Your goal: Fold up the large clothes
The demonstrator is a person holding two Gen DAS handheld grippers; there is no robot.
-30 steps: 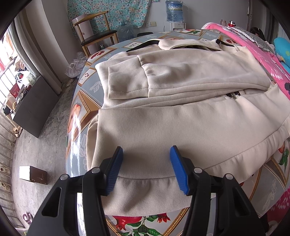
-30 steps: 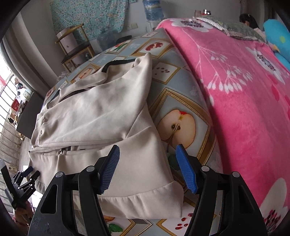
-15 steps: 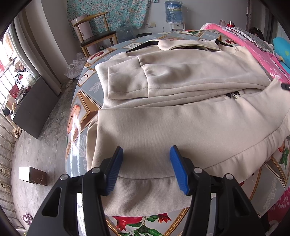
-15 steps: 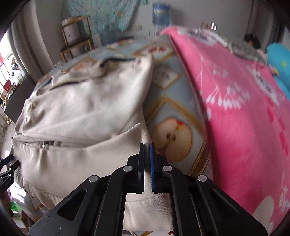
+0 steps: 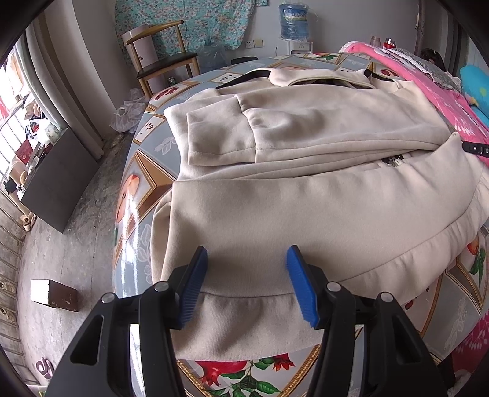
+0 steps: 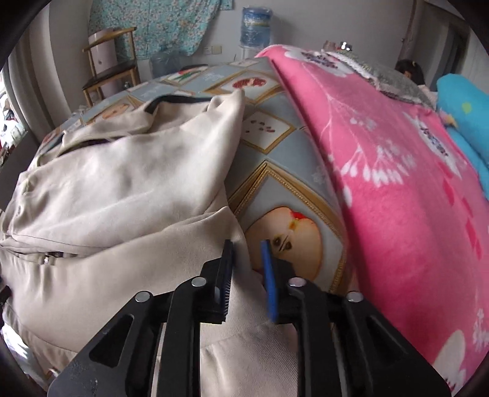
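Bedroom setup, fruit-print bench (image 5: 143, 183) with a big cream jacket (image 5: 305, 207) spread flat across it.

Jacket's sleeves are folded in over its chest, collar toward the wooden chair (image 5: 162, 61) and water jug (image 5: 293, 18), hem hanging off the near edge. Left gripper (image 5: 246, 287) hovers over the hem's left part, fingers apart with only fabric under them, not pinching anything. Right gripper (image 6: 247, 281) sits at the jacket's right hem corner, its fingers a narrow gap apart and opening, the fabric edge between them but not squeezed. Pink blanket (image 6: 397, 198) lies just right of the jacket, touching the bench.
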